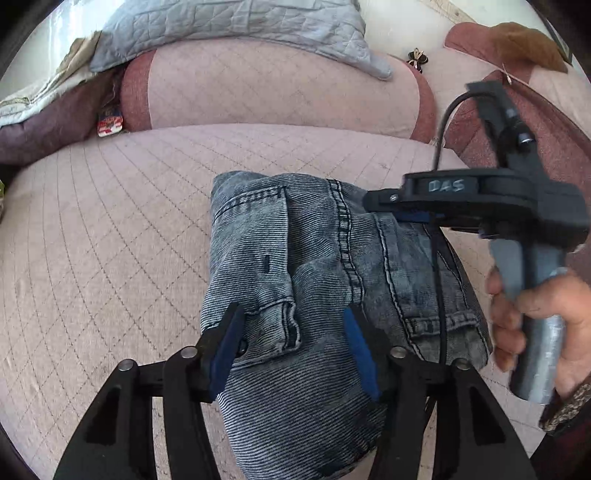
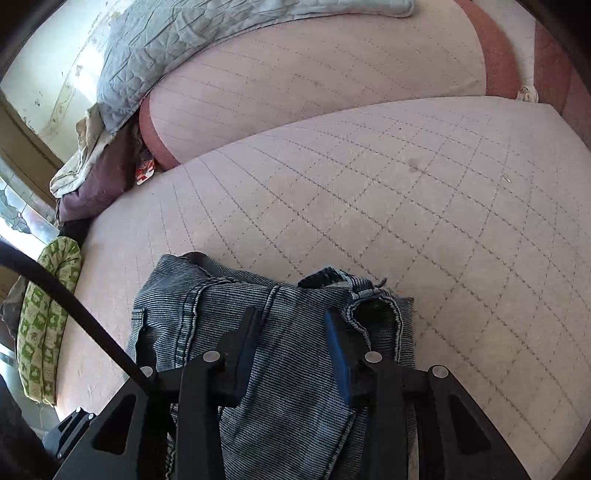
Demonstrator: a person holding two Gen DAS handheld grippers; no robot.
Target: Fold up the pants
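Observation:
Grey-blue denim pants (image 1: pixel 314 266) lie folded in a compact bundle on the pink quilted sofa seat (image 1: pixel 110 240). My left gripper (image 1: pixel 291 325) is open, its blue pads on either side of a pocket fold at the bundle's near end. The right gripper (image 1: pixel 399 206) shows in the left wrist view, held in a hand over the bundle's right side. In the right wrist view the pants (image 2: pixel 266 314) lie under my right gripper (image 2: pixel 291 328), which is open with denim between the pads, near a hem (image 2: pixel 376 310).
The sofa backrest (image 1: pixel 277 85) rises behind, with a grey quilted blanket (image 1: pixel 240 26) draped over it. A dark cushion (image 1: pixel 48 125) and a small patterned item (image 1: pixel 110 122) lie far left. A green-patterned cloth (image 2: pixel 48 325) sits at the seat's left edge. A black cable (image 2: pixel 66 295) crosses the right wrist view.

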